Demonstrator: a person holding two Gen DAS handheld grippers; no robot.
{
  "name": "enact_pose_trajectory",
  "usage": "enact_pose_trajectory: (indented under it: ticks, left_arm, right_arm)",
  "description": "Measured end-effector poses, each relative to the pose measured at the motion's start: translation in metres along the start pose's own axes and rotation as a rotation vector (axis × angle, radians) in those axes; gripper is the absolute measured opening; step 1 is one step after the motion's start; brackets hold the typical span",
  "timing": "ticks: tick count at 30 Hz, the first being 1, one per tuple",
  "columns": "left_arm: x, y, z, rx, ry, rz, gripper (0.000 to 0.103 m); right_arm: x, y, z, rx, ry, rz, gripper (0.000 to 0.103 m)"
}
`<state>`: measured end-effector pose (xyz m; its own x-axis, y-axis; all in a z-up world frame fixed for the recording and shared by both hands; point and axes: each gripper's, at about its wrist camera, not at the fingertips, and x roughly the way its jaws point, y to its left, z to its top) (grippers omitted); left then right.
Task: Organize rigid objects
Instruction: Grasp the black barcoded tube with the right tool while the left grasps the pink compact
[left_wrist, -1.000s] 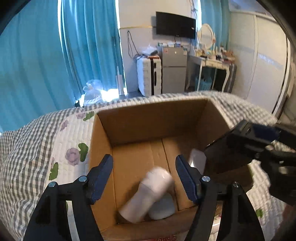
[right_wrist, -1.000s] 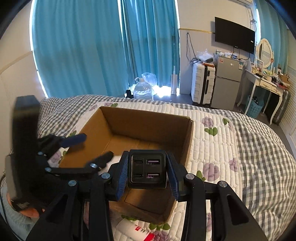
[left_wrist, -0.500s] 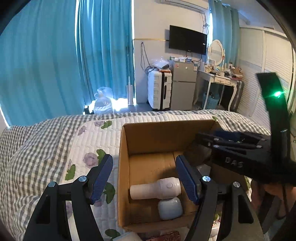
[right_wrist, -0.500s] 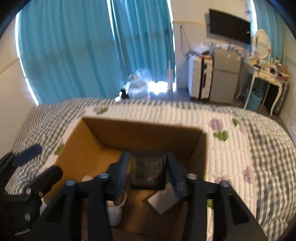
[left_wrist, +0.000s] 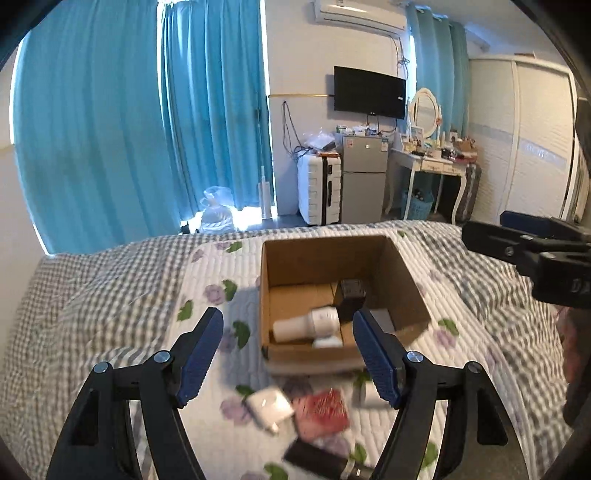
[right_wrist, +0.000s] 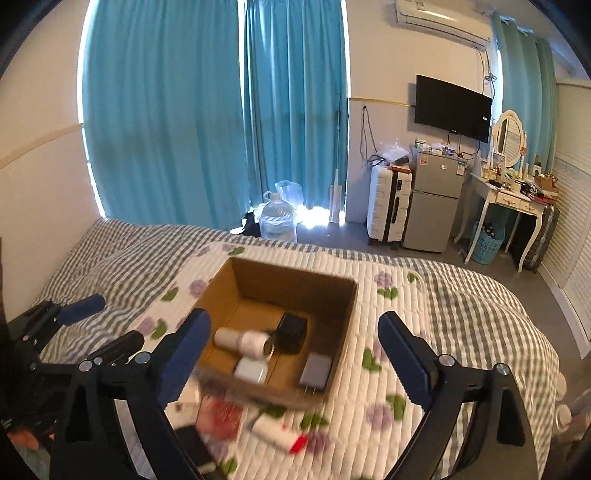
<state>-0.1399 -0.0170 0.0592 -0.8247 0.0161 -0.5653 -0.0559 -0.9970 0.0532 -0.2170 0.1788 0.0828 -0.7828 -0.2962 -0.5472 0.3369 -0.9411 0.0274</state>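
An open cardboard box (left_wrist: 404, 277) (right_wrist: 347, 317) sits on the quilted bed. Inside lie a white bottle (left_wrist: 306, 325) (right_wrist: 243, 340) on its side, a black charger block (right_wrist: 291, 332) (left_wrist: 352, 290), a small white case (right_wrist: 250, 370) and a grey adapter (right_wrist: 316, 371). My left gripper (left_wrist: 288, 354) is open and empty, held above the near edge of the box. My right gripper (right_wrist: 291, 365) is open and empty, above the box's near side. On the quilt in front of the box lie a white charger (left_wrist: 269, 406), a red packet (left_wrist: 325, 410) (right_wrist: 221, 415), a black item (left_wrist: 325, 461) and a white-and-red tube (right_wrist: 279, 432).
The bed (right_wrist: 461, 332) has a grey checked cover with a floral quilt. Beyond it are blue curtains (right_wrist: 221, 110), a water jug (right_wrist: 277, 221), a white suitcase (right_wrist: 389, 206), a small fridge (right_wrist: 436, 201) and a dressing table (right_wrist: 509, 199).
My right gripper opened and let the black charger block drop into the box, then pulled back and up. My left gripper also pulled back from the box, staying open.
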Motion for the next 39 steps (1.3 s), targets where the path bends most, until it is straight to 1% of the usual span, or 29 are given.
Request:
enact_pose_trajectory:
  ticks: [3,5,7,9,11,13,15,16,19,20,24,27,28,31,32,34,36,39]
  left_arm:
    - [-0.018,-0.001,-0.009,0.0,-0.001,0.013,0.075]
    - [-0.027,0.002,-0.016,-0.02,-0.005,0.021,0.076]
    - [-0.027,0.007,-0.026,-0.067,0.001,0.035,0.076]
    - [-0.024,0.009,-0.036,-0.088,0.013,0.027,0.076]
    - [-0.014,0.01,-0.054,-0.103,0.041,0.041,0.076]
    - [-0.005,0.011,-0.069,-0.115,0.064,0.045,0.076]
    - [0.012,0.015,-0.087,-0.134,0.096,0.055,0.076]
    - [0.014,0.016,-0.096,-0.134,0.103,0.063,0.076]
    - [0.031,0.018,-0.124,-0.097,0.131,0.144,0.076]
    - [0.035,0.019,-0.131,-0.096,0.146,0.151,0.076]
    - [0.049,0.027,-0.154,-0.106,0.226,0.13,0.076]
    - [0.052,0.036,-0.159,-0.159,0.247,0.131,0.076]
    - [0.052,0.039,-0.159,-0.177,0.244,0.132,0.076]
    - [0.05,0.04,-0.162,-0.178,0.247,0.137,0.076]
    - [0.051,0.039,-0.163,-0.176,0.251,0.141,0.076]
    - [0.051,0.039,-0.165,-0.178,0.253,0.139,0.076]
    - [0.053,0.041,-0.165,-0.181,0.256,0.138,0.076]
    - [0.055,0.041,-0.165,-0.178,0.263,0.142,0.076]
  right_arm:
    - [-0.023,0.008,-0.012,-0.012,-0.015,-0.006,0.093]
    - [-0.033,0.013,-0.022,-0.032,-0.017,-0.02,0.093]
    - [-0.038,0.019,-0.031,-0.038,-0.025,-0.019,0.094]
    - [-0.036,0.028,-0.044,-0.044,-0.022,-0.028,0.094]
    - [-0.033,0.037,-0.063,-0.06,-0.011,-0.041,0.094]
    - [-0.021,0.041,-0.082,-0.055,0.005,-0.034,0.094]
    - [-0.004,0.045,-0.099,-0.045,0.048,0.0,0.094]
    - [0.005,0.046,-0.107,-0.046,0.068,0.01,0.094]
    - [0.038,0.054,-0.136,-0.071,0.134,0.028,0.094]
    - [0.049,0.057,-0.146,-0.073,0.157,0.04,0.094]
    - [0.079,0.064,-0.183,-0.062,0.257,0.109,0.094]
    - [0.093,0.074,-0.201,-0.091,0.308,0.134,0.094]
    - [0.099,0.079,-0.205,-0.115,0.326,0.142,0.092]
    - [0.109,0.092,-0.212,-0.157,0.356,0.176,0.082]
    - [0.113,0.097,-0.216,-0.167,0.377,0.204,0.078]
    - [0.121,0.103,-0.225,-0.178,0.41,0.227,0.068]
    - [0.128,0.106,-0.233,-0.185,0.447,0.246,0.065]
    - [0.129,0.104,-0.237,-0.174,0.461,0.259,0.062]
